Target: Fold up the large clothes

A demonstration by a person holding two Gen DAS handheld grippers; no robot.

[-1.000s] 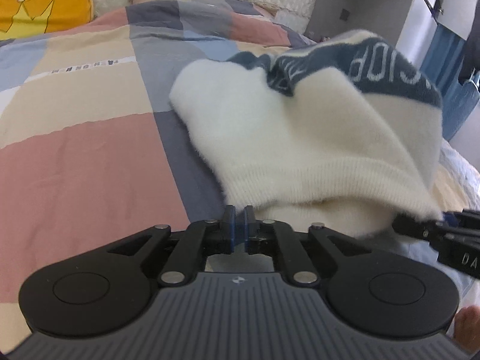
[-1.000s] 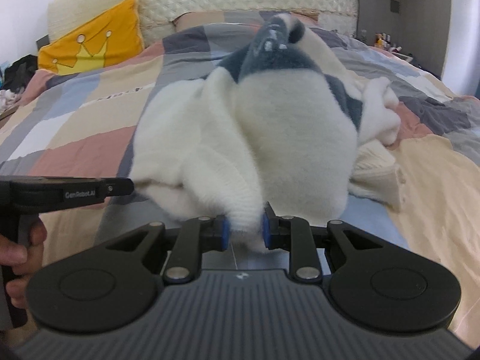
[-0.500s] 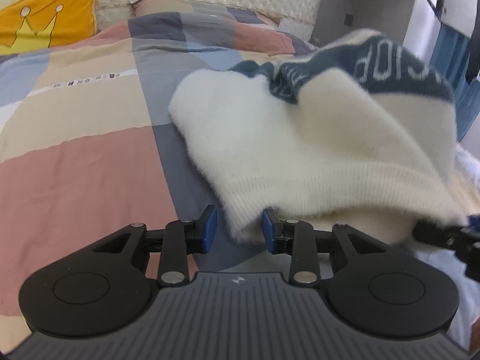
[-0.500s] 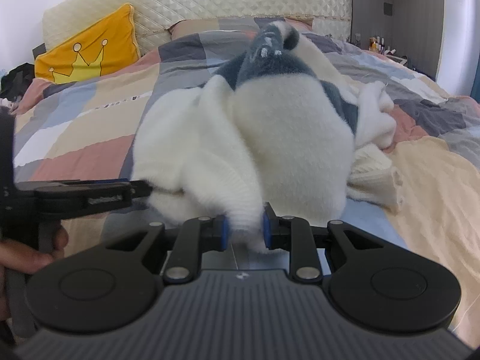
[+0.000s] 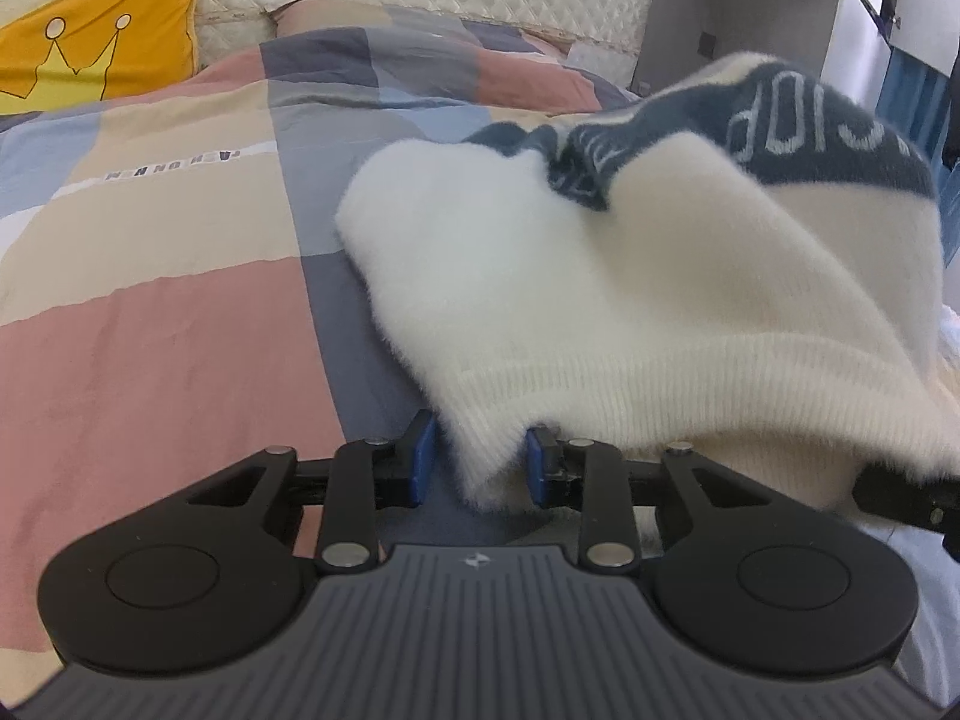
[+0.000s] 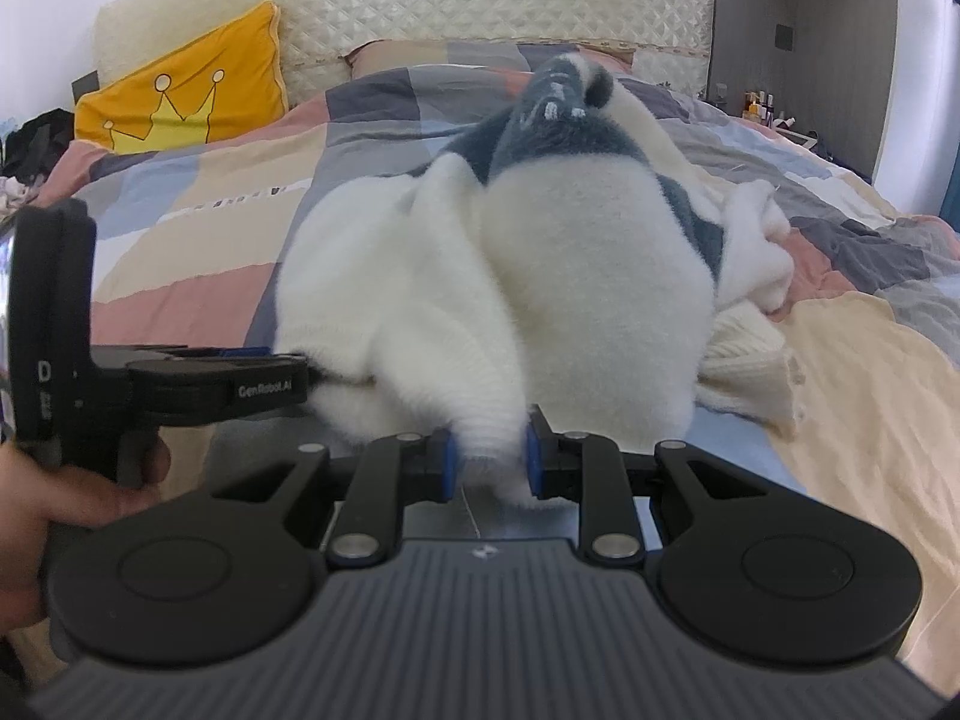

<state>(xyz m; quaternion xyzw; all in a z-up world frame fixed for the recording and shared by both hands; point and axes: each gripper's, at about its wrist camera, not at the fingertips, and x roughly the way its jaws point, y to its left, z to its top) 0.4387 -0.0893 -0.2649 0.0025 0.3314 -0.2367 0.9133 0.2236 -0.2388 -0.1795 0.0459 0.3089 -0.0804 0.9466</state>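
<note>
1. My left gripper [image 5: 477,468] was clamped shut on nothing a second ago; its jaws sprang apart around the ribbed hem and are closing now. The hem corner hangs between the pads, the left pad not yet touching.
2. My right gripper [image 6: 489,462] has not changed: still clenched on the sweater [image 6: 576,276] hem.
3. The cream sweater with its navy band lies bunched on the bed [image 5: 150,330], its near edge lifted.
4. I judge both hem corners will soon be secured, ready for spreading.
</note>
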